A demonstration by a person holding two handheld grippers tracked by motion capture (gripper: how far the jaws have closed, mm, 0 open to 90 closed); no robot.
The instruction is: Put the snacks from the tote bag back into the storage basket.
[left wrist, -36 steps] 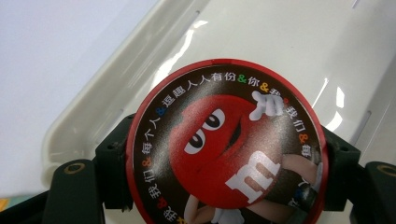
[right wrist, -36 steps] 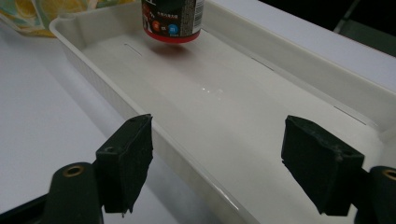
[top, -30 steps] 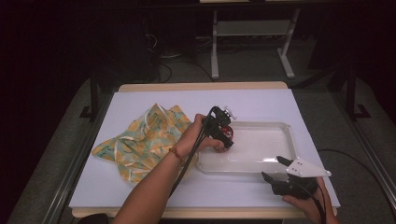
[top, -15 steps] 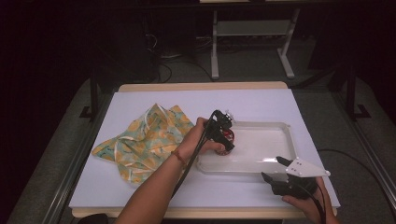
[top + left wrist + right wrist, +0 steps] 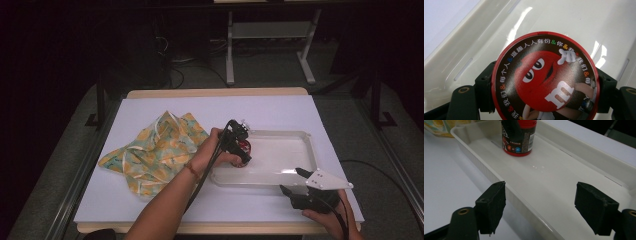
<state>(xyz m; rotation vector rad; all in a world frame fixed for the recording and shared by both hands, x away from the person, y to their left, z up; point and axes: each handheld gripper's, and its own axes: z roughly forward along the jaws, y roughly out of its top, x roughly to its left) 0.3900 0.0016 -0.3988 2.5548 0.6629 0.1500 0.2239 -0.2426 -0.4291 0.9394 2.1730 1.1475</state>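
White bench (image 5: 150, 205) with a patterned cloth (image 5: 155, 150) at nine o'clock and a clear tray (image 5: 306, 145) at three, where the left tongs (image 5: 243, 150) clamp a red candy tub (image 5: 544, 77) standing at the tray's left end, while the right tongs (image 5: 295, 181) gape wide at five o'clock.

glossy plastic tray (image 5: 574, 202), patterned cloth (image 5: 155, 150)

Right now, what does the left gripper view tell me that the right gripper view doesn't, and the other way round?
Left gripper view alone: the candy tub's round lid, printed with a red cartoon candy face and ringed with Chinese text, pinched between that gripper's black pads.
Right gripper view alone: the tub's side label and barcode, its base standing on the tray floor, the patterned cloth beyond the tray, and the right gripper open astride the near rim.
Both: the white plastic tray.
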